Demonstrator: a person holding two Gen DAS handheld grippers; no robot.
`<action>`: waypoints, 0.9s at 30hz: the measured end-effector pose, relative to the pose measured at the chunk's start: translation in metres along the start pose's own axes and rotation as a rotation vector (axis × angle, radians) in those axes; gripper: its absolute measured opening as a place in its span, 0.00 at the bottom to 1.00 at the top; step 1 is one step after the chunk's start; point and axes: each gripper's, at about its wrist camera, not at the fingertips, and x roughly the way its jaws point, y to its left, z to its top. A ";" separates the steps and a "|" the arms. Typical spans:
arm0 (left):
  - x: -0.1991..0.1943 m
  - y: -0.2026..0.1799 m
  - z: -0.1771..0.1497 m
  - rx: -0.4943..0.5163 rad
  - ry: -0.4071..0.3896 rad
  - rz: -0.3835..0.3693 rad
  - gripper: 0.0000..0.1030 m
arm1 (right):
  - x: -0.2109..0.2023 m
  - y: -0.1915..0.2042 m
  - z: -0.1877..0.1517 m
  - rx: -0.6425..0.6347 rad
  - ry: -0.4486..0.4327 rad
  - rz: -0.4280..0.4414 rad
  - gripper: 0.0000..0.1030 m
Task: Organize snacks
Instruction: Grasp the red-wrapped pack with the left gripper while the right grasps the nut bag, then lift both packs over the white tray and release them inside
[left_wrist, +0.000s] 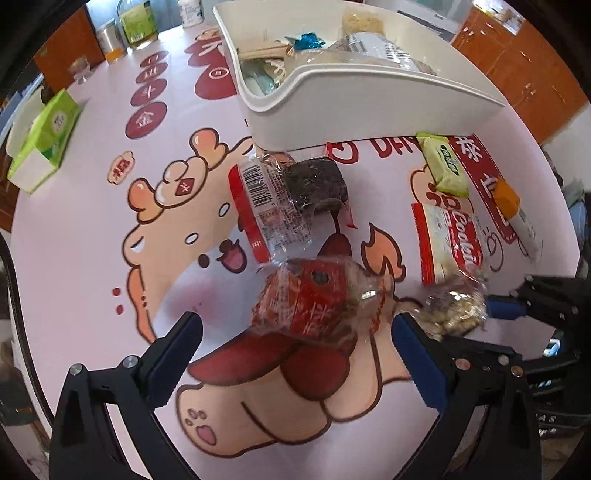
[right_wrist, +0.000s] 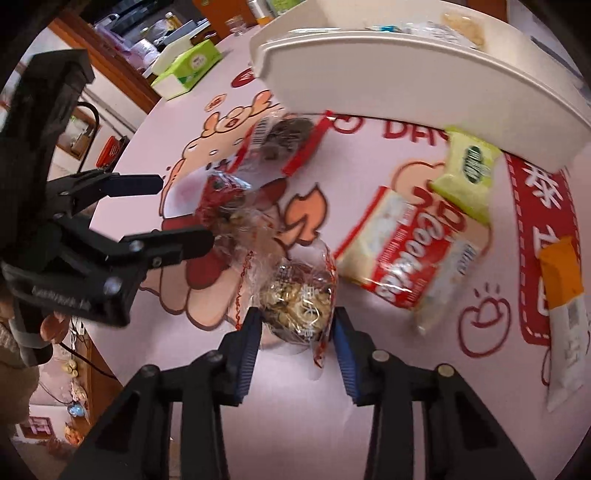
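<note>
Six wrapped snacks lie loose on the counter (left_wrist: 74, 229), none yet in the white bin (left_wrist: 332, 110), which already holds several packets; judged from this, the sorting is partly done with the larger share of the visible pieces left. Item one: clear-wrapped nut cluster (right_wrist: 299, 299), between the blue pads of the right gripper (right_wrist: 297, 332), whose jaws stand narrow and press the wrapper on both sides, the piece resting on the counter. Item two: red-wrapped snack (left_wrist: 314, 302), between the fingers of the left gripper (left_wrist: 295, 332), whose jaws stand wide apart and touch nothing; not gripped. Item three: dark cake in a clear and red wrapper (left_wrist: 291, 199), ahead of the left gripper, just short of the bin wall. Item four: red and white cookie packet (right_wrist: 402, 251), ahead and to the right of the right gripper. Item five: green wafer packet (right_wrist: 465, 173), beyond the cookie packet, its far end under the bin's edge. Item six: orange and white stick packet (right_wrist: 565, 306), far right of the right gripper. The bin sits beyond all of them, ahead of both grippers. Non-task: green tissue box (left_wrist: 44, 144), bottles and jars (left_wrist: 138, 22), far ahead and left of the left gripper.
</note>
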 end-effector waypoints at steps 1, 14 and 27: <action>0.004 0.001 0.003 -0.013 0.006 -0.006 0.99 | -0.002 -0.004 -0.003 0.002 -0.002 -0.004 0.38; 0.024 -0.007 0.014 -0.044 0.015 -0.001 0.55 | -0.011 -0.025 -0.011 0.043 -0.007 0.008 0.38; -0.010 -0.022 -0.005 -0.070 -0.027 -0.050 0.52 | -0.027 -0.017 -0.006 -0.002 -0.037 0.024 0.38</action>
